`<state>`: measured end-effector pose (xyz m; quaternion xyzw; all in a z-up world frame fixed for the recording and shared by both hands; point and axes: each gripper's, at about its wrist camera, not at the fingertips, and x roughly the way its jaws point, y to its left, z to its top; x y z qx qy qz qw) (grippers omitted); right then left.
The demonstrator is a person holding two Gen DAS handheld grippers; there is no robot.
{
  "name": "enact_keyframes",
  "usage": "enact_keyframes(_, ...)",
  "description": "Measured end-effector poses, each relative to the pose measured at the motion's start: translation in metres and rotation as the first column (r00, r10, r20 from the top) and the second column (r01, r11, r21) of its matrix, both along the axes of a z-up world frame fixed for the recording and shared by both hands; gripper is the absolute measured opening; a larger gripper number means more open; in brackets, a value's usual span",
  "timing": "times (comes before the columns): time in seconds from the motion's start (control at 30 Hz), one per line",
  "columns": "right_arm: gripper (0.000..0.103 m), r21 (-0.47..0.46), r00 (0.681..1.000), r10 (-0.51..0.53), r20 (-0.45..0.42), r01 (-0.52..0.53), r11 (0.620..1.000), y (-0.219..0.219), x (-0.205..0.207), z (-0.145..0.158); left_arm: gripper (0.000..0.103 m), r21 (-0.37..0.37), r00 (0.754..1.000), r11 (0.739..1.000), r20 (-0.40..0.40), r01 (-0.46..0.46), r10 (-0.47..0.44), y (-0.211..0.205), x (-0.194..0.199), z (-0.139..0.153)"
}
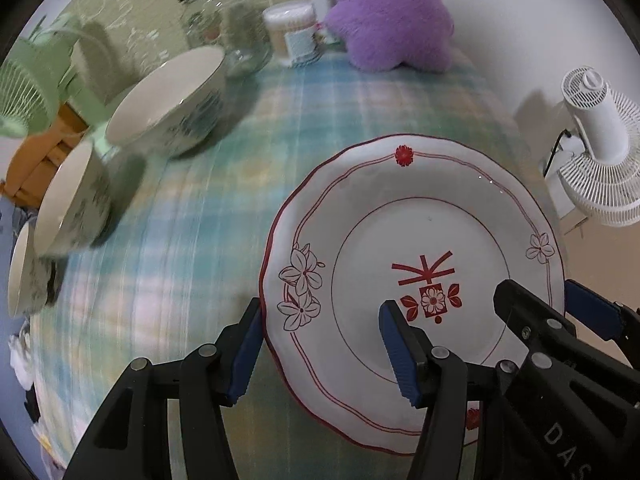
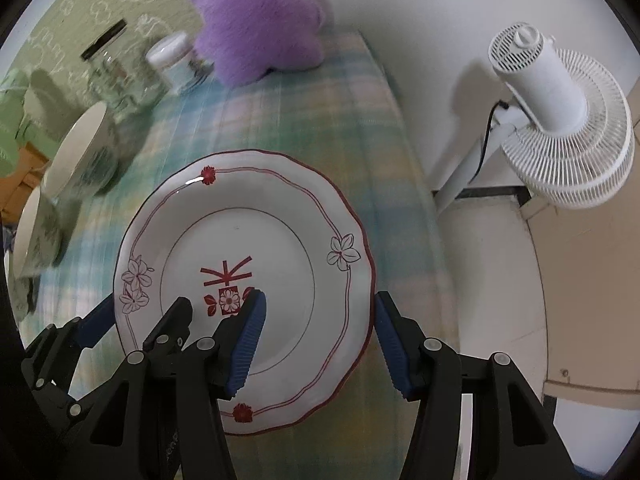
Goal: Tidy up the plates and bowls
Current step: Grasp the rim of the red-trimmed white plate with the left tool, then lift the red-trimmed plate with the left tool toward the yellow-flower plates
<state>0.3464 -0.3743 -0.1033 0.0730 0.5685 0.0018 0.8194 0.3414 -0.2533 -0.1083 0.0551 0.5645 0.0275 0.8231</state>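
Observation:
A white plate (image 1: 420, 220) with red rim lines and flower prints is sharp in both views while the plaid tablecloth (image 1: 192, 260) around it blurs. My left gripper (image 1: 320, 312) is shut on the plate's left rim, one blue pad outside the edge and one on its face. At the opposite rim of the plate (image 2: 248, 232), my right gripper (image 2: 320, 300) grips the same way. Each gripper shows in the other's view, the right gripper (image 1: 560, 304) and the left gripper (image 2: 140, 316). Three cream bowls with dark flower prints stand in a row at the left: bowl (image 1: 168, 108), bowl (image 1: 72, 200), bowl (image 1: 24, 272).
At the table's back stand a glass jar (image 1: 224, 24), a cotton-swab tub (image 1: 292, 28) and a purple plush cushion (image 1: 392, 12). A white fan (image 2: 560, 120) stands on the floor beyond the table's right edge. A green fan (image 1: 24, 80) is at the far left.

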Motion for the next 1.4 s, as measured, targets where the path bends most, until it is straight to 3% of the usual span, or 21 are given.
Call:
enact_keyframes(0.17, 0.059, -0.016, 1.0, 0.026, 0.0, -0.026, 1.0, 0.009, -0.008, 0.0, 0.059, -0.028, 1.0, 1.0, -0.006, -0.006, 0.006, 0.006, -0.003, -0.002)
enact_keyframes(0.43, 0.058, -0.018, 0.999, 0.047, 0.013, -0.047, 0.999, 0.003, 0.012, -0.008, 0.062, -0.065, 1.0, 0.998, 0.004, 0.012, -0.012, 0.012, 0.008, -0.006)
enact_keyframes(0.73, 0.051, -0.067, 1.0, 0.027, 0.014, -0.026, 0.997, 0.006, 0.021, -0.016, 0.062, -0.069, 0.999, 0.998, 0.038, 0.012, -0.01, 0.013, 0.005, -0.005)
enact_keyframes(1.07, 0.051, -0.096, 0.998, 0.03, 0.055, -0.025, 0.995, 0.009, 0.005, 0.013, 0.062, -0.081, 0.998, 0.997, 0.067, 0.014, -0.009, 0.016, -0.015, 0.024)
enact_keyframes(1.4, 0.051, -0.121, 0.996, 0.021, 0.09, -0.01, 0.993, 0.019, -0.036, 0.055, 0.062, -0.124, 0.994, 0.992, 0.109, 0.039, -0.025, 0.029, -0.055, 0.061)
